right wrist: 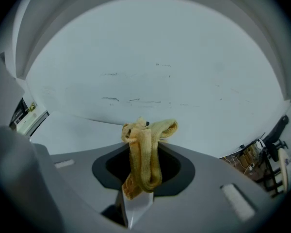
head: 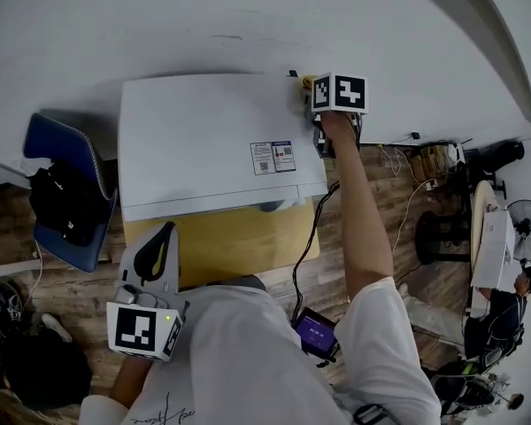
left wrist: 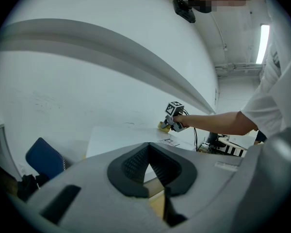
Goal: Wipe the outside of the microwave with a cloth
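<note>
The white microwave (head: 203, 140) stands on a yellow table (head: 239, 246) against the wall, and I look down on its top. My right gripper (head: 313, 89) is at the top's far right corner, shut on a yellow cloth (right wrist: 144, 154) that bunches out past the fingertips. The cloth (head: 306, 82) lies at that corner by the wall. From the left gripper view, the right gripper (left wrist: 170, 119) and cloth (left wrist: 163, 125) show at the microwave's (left wrist: 126, 137) far edge. My left gripper (head: 164, 230) hangs back in front of the table, shut with nothing in it (left wrist: 148, 149).
A blue chair (head: 71, 144) with a black bag (head: 62, 197) stands left of the microwave. A black cable (head: 308, 237) hangs off the table's right side. A fan (head: 527, 228), a round table and a person are at the far right. A white wall (head: 248, 16) rises behind.
</note>
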